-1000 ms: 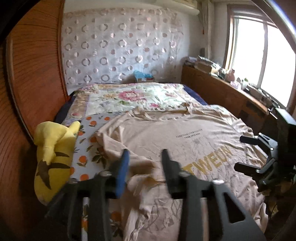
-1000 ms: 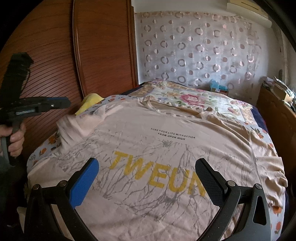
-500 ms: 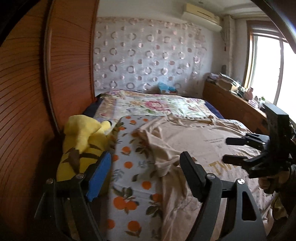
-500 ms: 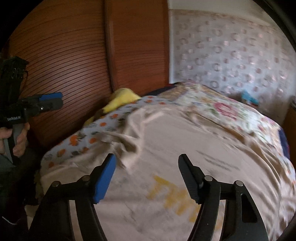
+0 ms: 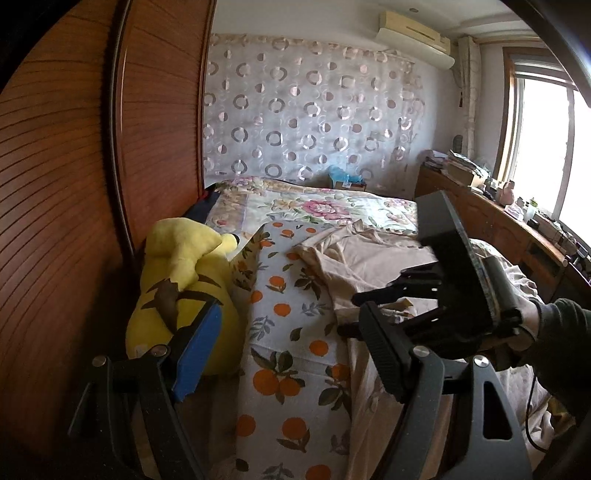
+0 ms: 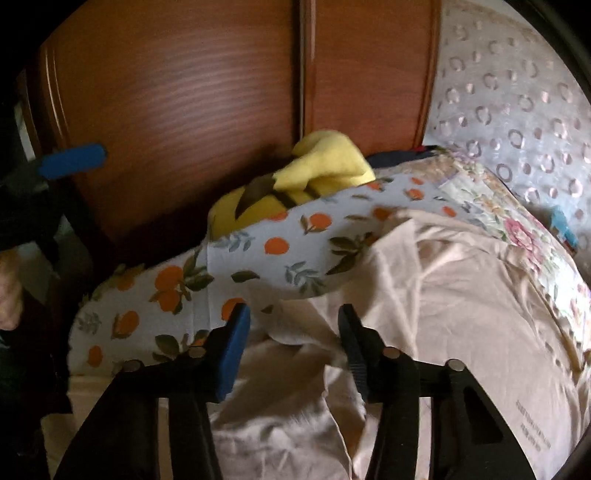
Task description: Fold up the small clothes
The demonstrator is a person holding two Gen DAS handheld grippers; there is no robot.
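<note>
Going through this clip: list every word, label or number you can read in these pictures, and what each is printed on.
None can be read.
Beige T-shirt: two small lines of print near its right edge in the right wrist view, sideways and too blurred to read.
Air conditioner: no legible label.

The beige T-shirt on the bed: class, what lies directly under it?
The beige T-shirt lies on an orange-print sheet, which shows along its edge beside the yellow plush toy. Farther back a floral quilt shows beyond it. What lies beneath the shirt's middle is covered.
</note>
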